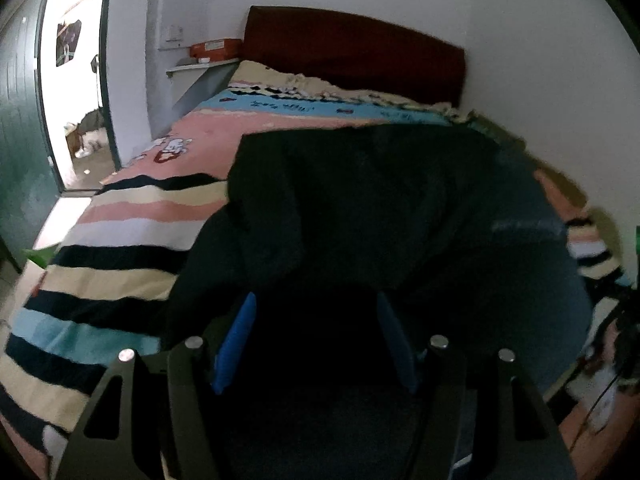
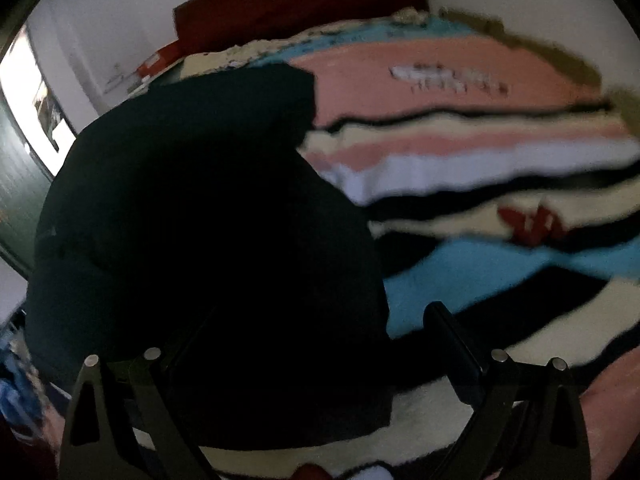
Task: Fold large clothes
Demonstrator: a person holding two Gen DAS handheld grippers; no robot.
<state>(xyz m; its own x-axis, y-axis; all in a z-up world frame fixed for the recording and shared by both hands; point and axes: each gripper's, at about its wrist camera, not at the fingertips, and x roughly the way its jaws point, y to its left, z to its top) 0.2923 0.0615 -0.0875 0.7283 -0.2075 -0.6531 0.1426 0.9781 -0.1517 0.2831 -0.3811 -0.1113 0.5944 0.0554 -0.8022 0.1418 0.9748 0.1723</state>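
A bed (image 1: 132,216) is being covered by a striped blanket (image 1: 120,240) in pink, cream, black, white and blue, with a dark red headboard (image 1: 352,48) at its far end. Printed marks are being shown on the blanket's blue band near the headboard, but they are too blurred to be read. A large dark garment (image 1: 380,200) is being spread across the blanket, well short of the headboard; a faint pale line of lettering on it cannot be made out. An orange box (image 1: 216,49) is being kept on a shelf beside the headboard, its label unreadable.

The left gripper (image 1: 316,344) is being held low over the garment's near edge, its blue fingers (image 1: 236,344) set wide apart with dark cloth between them. The right gripper (image 2: 304,344) is being held over the garment's near side, tilted; its left finger is hidden by dark cloth, so whether it is clenched or released cannot be told.
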